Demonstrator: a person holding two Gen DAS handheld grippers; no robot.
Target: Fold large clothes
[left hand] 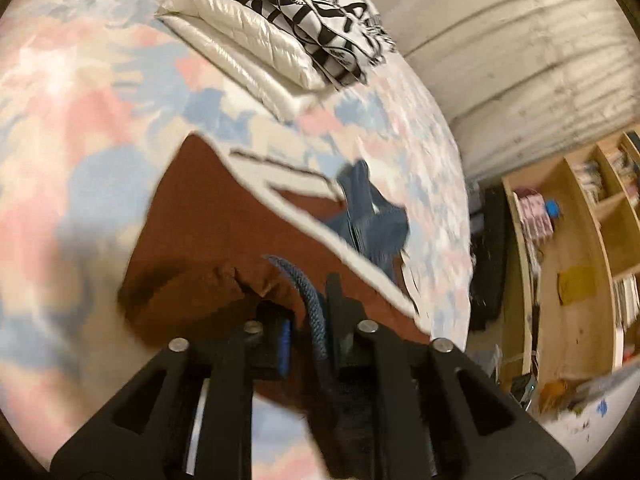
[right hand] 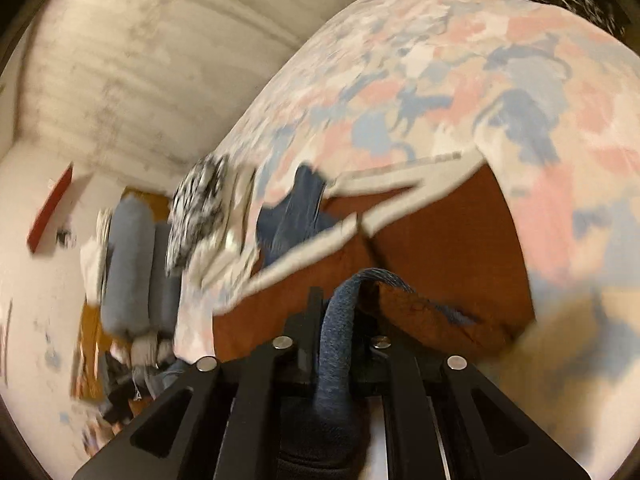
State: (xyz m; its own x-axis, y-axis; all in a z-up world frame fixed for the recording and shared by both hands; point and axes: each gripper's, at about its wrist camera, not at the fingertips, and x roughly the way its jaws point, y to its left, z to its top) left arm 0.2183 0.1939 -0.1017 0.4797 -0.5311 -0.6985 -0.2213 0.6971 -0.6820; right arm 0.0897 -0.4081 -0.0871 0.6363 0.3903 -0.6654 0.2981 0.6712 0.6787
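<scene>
Patterned bedspread (left hand: pixel 80 128), rust garment (left hand: pixel 208 216) between both jaws

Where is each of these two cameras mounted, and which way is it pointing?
Left wrist view: sits on the left gripper, looking down along its black fingers at a rust-brown garment on a patterned bedspread; folded clothes and shelves lie beyond.
Right wrist view: sits on the right gripper, looking down at the same garment, with a wall behind.
Both share the garment, its blue lining and the bedspread. A blue cord runs between each pair of fingers.
</scene>
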